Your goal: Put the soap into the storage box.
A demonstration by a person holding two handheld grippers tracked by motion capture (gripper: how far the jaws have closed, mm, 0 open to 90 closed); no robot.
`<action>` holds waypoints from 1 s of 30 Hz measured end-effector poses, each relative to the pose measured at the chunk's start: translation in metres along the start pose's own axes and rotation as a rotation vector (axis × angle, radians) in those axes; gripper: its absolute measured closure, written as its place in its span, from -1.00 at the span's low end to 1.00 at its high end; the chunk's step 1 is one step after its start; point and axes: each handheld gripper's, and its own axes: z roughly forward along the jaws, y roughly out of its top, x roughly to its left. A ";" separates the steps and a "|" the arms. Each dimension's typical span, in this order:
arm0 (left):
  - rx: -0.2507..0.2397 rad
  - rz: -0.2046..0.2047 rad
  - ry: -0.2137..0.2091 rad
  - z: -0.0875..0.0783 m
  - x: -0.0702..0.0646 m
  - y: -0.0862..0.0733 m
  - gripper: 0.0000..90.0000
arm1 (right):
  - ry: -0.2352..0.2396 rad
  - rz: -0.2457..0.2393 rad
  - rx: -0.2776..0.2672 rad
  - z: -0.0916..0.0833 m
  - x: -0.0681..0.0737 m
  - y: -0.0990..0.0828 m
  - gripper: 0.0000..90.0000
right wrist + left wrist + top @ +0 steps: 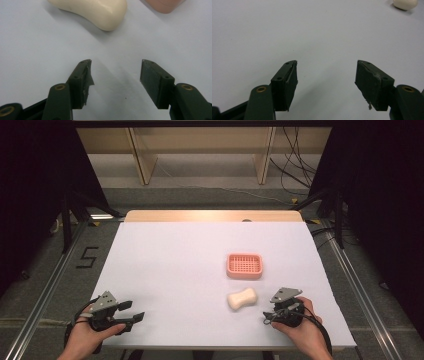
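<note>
A cream, curved soap bar (242,298) lies on the white table cover, just in front of a pink slotted soap dish (244,265). My right gripper (270,314) rests low at the front right, a short way right of the bar. In the right gripper view the jaws (116,63) stand open over bare cover, with the soap bar (92,10) just ahead and a corner of the dish (165,3) beyond. My left gripper (132,311) sits at the front left, open, its jaws (327,65) around nothing. The soap bar (405,3) lies far off in that view.
The white cover (165,270) spreads over a wooden table whose far edge (210,215) is bare. Black frame rails and cables run along both sides on the floor. Wooden shelving legs stand beyond the table.
</note>
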 end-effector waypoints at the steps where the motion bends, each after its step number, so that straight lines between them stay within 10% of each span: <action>1: 0.001 0.007 0.002 0.000 0.001 0.000 -0.25 | -0.002 -0.002 0.000 0.000 0.000 0.000 -0.06; 11: -0.021 -0.007 -0.002 -0.001 -0.001 0.000 -0.25 | -0.007 -0.153 0.120 0.001 -0.008 0.006 -0.14; 17: -0.020 0.006 0.003 -0.001 -0.001 0.000 -0.25 | 0.087 -0.280 0.194 0.002 -0.017 0.019 -0.15; 18: -0.028 -0.004 -0.001 -0.001 -0.001 0.000 -0.25 | 0.137 -0.363 0.242 0.005 -0.019 0.027 -0.17; 30: -0.025 -0.004 -0.007 -0.002 -0.001 0.000 -0.25 | 0.241 -0.469 0.366 0.016 -0.030 0.051 -0.19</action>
